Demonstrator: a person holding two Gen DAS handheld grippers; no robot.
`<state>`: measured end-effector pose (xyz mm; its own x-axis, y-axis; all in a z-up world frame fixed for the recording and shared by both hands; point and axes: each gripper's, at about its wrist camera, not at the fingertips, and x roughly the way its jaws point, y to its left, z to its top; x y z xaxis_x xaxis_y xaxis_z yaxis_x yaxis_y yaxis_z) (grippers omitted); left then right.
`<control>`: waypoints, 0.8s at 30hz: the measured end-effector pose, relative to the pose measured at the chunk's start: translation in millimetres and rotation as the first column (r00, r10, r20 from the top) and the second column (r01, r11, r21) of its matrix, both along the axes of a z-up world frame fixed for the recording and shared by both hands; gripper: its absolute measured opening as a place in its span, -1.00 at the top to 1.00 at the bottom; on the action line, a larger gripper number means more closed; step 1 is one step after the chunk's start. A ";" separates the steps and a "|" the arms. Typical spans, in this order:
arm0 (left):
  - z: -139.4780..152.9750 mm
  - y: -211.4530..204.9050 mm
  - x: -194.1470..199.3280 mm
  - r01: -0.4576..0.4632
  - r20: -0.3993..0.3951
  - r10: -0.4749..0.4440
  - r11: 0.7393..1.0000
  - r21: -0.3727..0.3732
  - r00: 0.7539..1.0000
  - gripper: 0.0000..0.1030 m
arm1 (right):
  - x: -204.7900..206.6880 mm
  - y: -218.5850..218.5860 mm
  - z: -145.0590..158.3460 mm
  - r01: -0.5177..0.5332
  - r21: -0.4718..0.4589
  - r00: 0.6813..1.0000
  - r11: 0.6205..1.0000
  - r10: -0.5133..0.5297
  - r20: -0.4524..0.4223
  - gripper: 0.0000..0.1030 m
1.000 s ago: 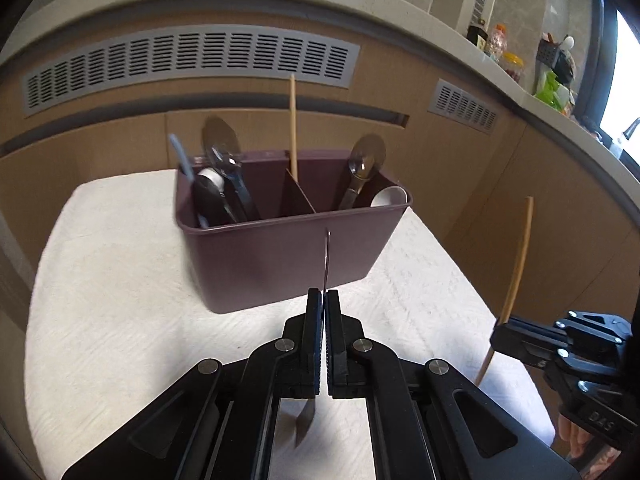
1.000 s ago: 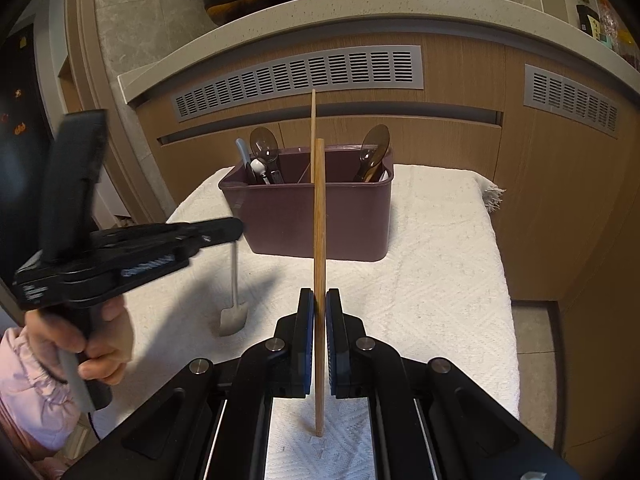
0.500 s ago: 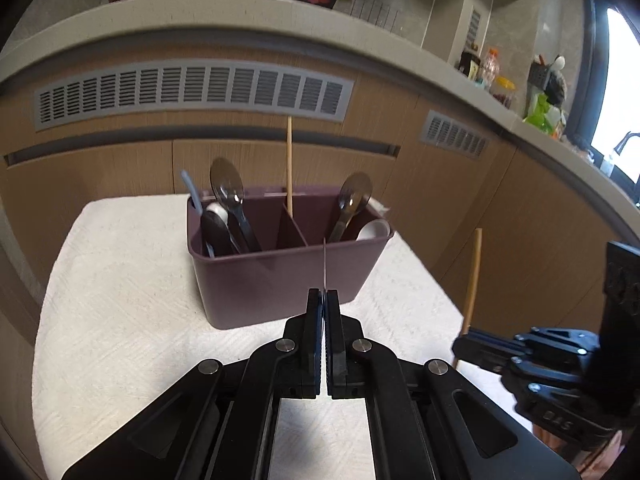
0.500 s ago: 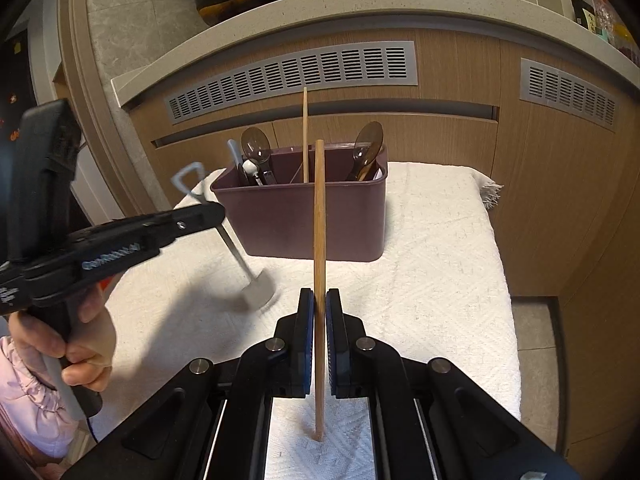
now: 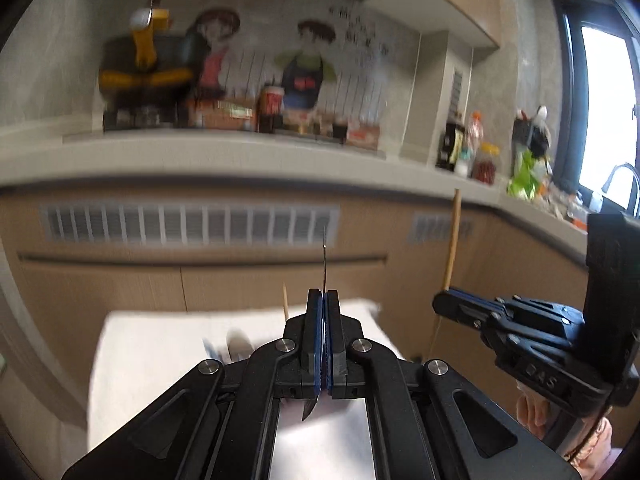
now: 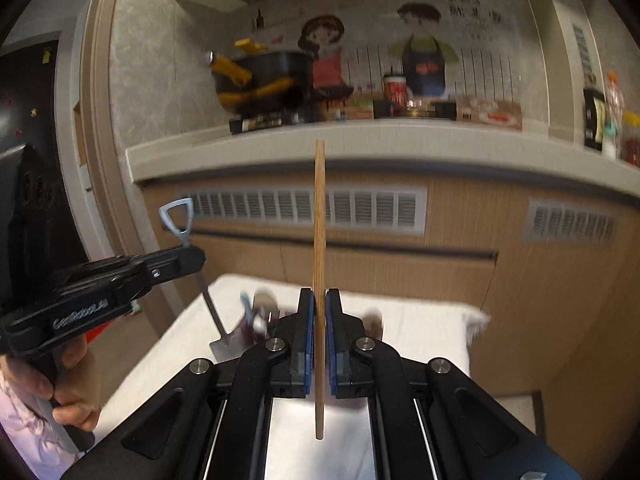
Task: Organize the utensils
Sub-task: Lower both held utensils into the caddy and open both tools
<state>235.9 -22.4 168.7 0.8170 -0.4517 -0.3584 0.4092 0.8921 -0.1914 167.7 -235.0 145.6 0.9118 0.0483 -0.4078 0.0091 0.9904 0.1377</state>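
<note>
Right wrist view: right gripper (image 6: 316, 336) clamps upright chopstick (image 6: 319, 240); left gripper (image 6: 192, 258) clamps shovel-shaped utensil (image 6: 212, 304); utensil holder (image 6: 260, 320) partly hidden behind fingers.

Left gripper (image 6: 188, 258) body carried "GenRobot.AI" in pale letters. Right gripper (image 5: 444, 305) body showed embossed "DAS". Wall poster (image 6: 460, 4) had characters, too blurred to read.

Two grippers (image 6: 316, 324) (image 6: 176, 260); two chopsticks (image 6: 319, 240) (image 5: 285, 300); one shovel spoon (image 6: 208, 292).
</note>
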 end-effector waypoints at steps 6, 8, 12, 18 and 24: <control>4.0 5.1 33.4 -0.029 0.012 0.030 1.000 -0.011 0.999 0.98 | 39.0 -6.3 18.8 0.039 -0.022 0.999 0.999 -0.038 0.033 0.89; -6.2 5.3 45.4 -0.037 -0.006 0.037 0.999 -0.009 0.999 0.98 | 51.4 -7.5 13.1 0.049 -0.026 0.999 0.998 -0.049 0.019 0.89; -33.8 6.0 64.6 -0.036 -0.075 0.035 0.999 -0.018 0.997 0.98 | 73.2 -7.3 -10.4 0.070 -0.024 0.997 0.997 -0.070 -0.012 0.89; -74.7 -2.0 81.1 -0.005 -0.182 0.005 1.000 0.000 0.983 0.97 | 96.2 -1.0 -53.3 0.059 -0.035 0.994 0.998 -0.062 -0.085 0.89; -103.6 7.0 69.6 -0.021 -0.242 0.015 1.000 -0.022 0.970 0.52 | 93.6 -4.4 -88.2 0.026 0.040 0.980 0.999 -0.018 -0.198 -0.06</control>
<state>305.5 -15.4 65.2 0.7157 -0.4489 -0.5351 0.3324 0.8927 -0.3044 261.3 -239.4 57.4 0.8146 0.0502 -0.5778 0.0620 0.9830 0.1729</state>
